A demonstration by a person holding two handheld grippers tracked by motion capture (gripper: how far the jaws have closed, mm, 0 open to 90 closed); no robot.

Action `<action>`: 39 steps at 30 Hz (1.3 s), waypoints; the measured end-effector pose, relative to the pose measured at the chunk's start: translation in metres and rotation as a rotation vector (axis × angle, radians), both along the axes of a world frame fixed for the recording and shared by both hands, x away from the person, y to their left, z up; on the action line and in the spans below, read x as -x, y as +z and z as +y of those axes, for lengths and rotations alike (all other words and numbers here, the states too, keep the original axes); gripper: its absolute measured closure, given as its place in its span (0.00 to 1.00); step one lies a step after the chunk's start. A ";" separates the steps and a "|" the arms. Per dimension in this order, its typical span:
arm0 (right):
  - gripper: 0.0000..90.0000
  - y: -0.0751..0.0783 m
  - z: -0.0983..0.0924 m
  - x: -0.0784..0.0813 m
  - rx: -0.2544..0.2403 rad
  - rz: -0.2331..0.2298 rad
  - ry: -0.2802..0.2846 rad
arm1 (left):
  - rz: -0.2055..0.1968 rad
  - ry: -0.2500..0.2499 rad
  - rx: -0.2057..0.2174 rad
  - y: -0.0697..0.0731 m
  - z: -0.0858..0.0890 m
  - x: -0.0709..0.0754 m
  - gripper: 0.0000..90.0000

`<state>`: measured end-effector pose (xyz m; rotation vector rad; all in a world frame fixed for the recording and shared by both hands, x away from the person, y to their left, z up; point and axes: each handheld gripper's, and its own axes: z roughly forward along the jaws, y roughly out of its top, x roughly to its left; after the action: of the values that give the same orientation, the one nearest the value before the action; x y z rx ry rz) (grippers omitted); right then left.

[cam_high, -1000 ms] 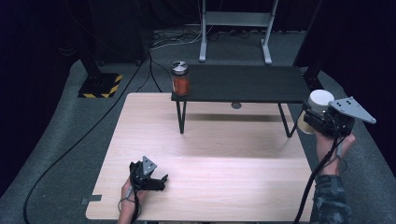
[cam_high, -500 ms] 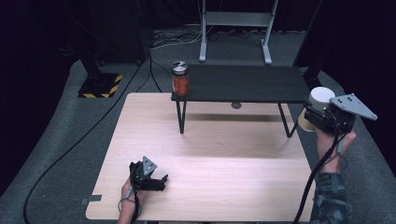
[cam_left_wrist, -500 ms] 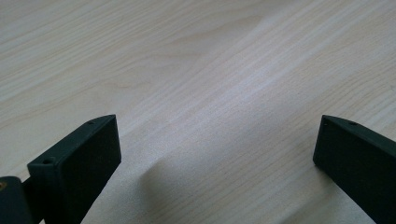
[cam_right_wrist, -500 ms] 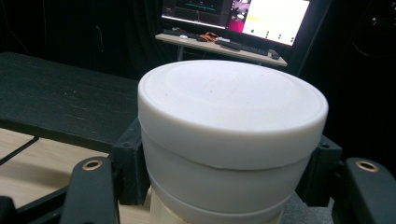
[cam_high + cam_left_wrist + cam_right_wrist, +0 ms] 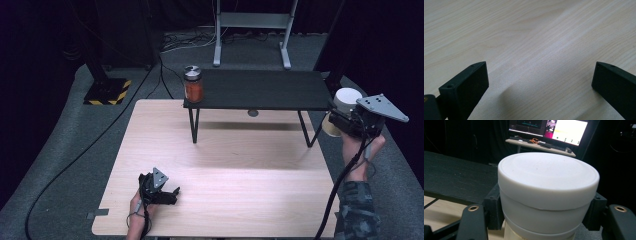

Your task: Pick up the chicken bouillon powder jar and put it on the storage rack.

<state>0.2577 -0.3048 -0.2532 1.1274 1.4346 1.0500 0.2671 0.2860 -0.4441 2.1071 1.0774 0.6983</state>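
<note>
I hold 2 tongs, 1 in each hand. My right tongs (image 5: pixel 336 119) are clamped on 1 white jar (image 5: pixel 347 99): in the right gripper view the 2 black jaws press against its sides below the broad white lid, and a cream band shows under the white body (image 5: pixel 544 202). In the high view I hold this jar up in the air off the far right corner of the wooden tabletop (image 5: pixel 235 165), just beside the right end of the black shelf (image 5: pixel 260 90), not resting on anything.

My left tongs (image 5: pixel 167 194) lie low at the near left part of the tabletop, my left hand (image 5: pixel 136 205) behind them. In the left gripper view their 2 jaws stand wide apart with bare wood grain between them, gripping nothing.

There is 1 black shelf, a low stand on thin legs, set across the far side of the tabletop. On its left end stands 1 second jar (image 5: pixel 193 84), upright, with red contents and a metal lid, well apart from the white jar.

On the floor to the far left sits 1 black base with yellow and black stripes (image 5: pixel 107 92).
</note>
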 end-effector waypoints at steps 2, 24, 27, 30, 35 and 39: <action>0.37 0.002 -0.001 -0.001 -0.002 -0.002 -0.003 | 0.000 0.000 0.000 0.000 0.000 0.000 0.00; 0.37 0.012 -0.004 -0.027 -0.013 0.010 -0.004 | 0.002 0.000 0.002 0.000 0.000 0.000 0.00; 0.37 0.012 -0.004 -0.032 -0.016 0.010 -0.003 | 0.002 0.000 0.002 0.000 0.000 0.000 0.00; 0.37 0.012 -0.005 -0.038 -0.029 0.018 -0.002 | 0.003 -0.001 0.003 0.000 0.001 -0.001 0.00; 0.37 0.014 -0.005 -0.046 -0.034 0.020 0.003 | 0.005 -0.002 0.004 0.000 0.001 -0.001 0.00; 0.37 0.014 -0.004 -0.052 -0.039 0.017 0.007 | 0.005 -0.002 0.004 0.000 0.001 -0.001 0.01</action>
<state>0.3096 -0.3086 -0.2387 1.1627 1.4378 1.0801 0.2681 0.2869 -0.4438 2.1074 1.0780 0.6901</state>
